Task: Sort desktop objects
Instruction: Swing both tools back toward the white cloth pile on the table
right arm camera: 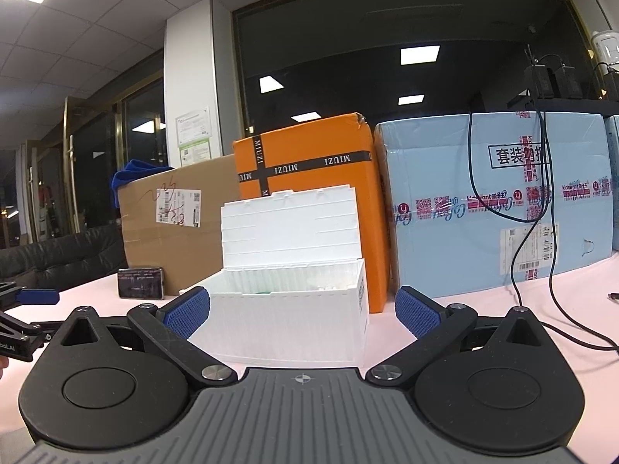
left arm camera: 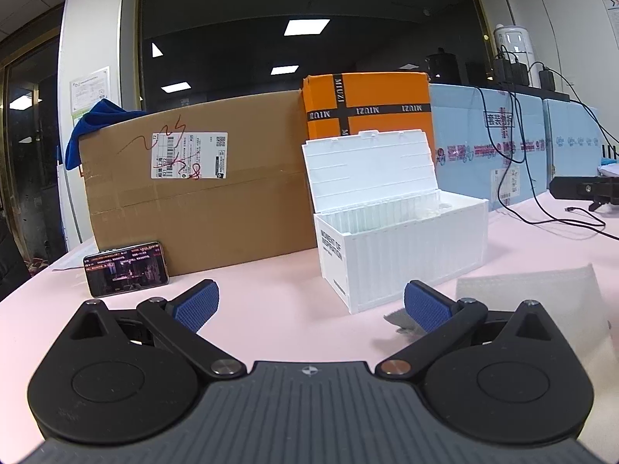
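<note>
On pink table (left arm camera: 271, 309) | white box (left arm camera: 402, 255) lid up | both tools spread, empty

You have a white ribbed storage box (left arm camera: 402, 247) on a pale pink table (left arm camera: 271, 309), backed by cartons — plain brown (left arm camera: 193, 201), orange with black MIUZI tape (left arm camera: 371, 104), light blue (right arm camera: 499, 201) — and blue textured pads (right arm camera: 187, 311).

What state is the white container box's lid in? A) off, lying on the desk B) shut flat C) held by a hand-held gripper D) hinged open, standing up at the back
D: the white container box has its lid raised upright behind the open top, and both wrist views show the interior.
</note>
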`<state>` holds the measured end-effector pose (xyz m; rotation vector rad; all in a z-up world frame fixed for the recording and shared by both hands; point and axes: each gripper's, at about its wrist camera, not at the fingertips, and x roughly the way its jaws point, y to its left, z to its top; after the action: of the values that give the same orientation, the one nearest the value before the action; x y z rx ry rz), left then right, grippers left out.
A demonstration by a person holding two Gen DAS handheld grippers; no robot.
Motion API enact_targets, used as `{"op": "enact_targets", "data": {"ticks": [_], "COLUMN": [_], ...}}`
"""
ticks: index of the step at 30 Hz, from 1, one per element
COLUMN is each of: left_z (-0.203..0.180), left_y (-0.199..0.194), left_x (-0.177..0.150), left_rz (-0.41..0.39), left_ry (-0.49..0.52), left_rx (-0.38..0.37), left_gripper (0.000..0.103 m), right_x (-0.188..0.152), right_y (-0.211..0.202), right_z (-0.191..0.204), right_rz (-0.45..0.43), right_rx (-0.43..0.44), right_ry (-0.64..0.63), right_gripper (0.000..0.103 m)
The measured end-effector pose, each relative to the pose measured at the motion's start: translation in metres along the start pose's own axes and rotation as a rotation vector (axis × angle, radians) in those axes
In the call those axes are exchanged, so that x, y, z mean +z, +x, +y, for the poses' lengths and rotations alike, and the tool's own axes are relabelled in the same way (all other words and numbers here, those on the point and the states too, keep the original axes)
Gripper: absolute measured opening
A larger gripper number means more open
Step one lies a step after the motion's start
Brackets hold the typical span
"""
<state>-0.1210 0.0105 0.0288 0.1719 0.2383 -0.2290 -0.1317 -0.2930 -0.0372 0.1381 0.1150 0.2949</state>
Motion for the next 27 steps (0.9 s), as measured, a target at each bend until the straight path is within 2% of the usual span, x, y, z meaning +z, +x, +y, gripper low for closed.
{"op": "enact_targets", "data": {"ticks": [5, 13, 20, 27], "left_z": [-0.005, 0.000, -0.005, -0.015], "left_y": [-0.007, -0.017, -0.026, -0.035], "left_x": [-0.007, -0.018, -0.031, -0.038], "left_rz": [0.020, 0.048, 0.084, 0.096], "left_ry": [0.032, 0.031, 0.021, -0.008], "left_rx": [-0.014, -0.002, -0.060, -0.138], "left_gripper": [0.103, 0.103, 0.103, 0.102], "right_x": [-0.004, -0.013, -0.024, -0.036], "right_y": [-0.009, -0.020, -0.033, -0.036], "right_z": [0.006, 0.016, 0.025, 0.035], "right_rz": [0.019, 0.047, 0.100, 0.191], "right_rx": [0.010, 0.020, 0.050, 0.132], "right_ry": [-0.006, 0.001, -0.001, 0.011], "right_gripper": [0.103, 0.103, 0.103, 0.103]}}
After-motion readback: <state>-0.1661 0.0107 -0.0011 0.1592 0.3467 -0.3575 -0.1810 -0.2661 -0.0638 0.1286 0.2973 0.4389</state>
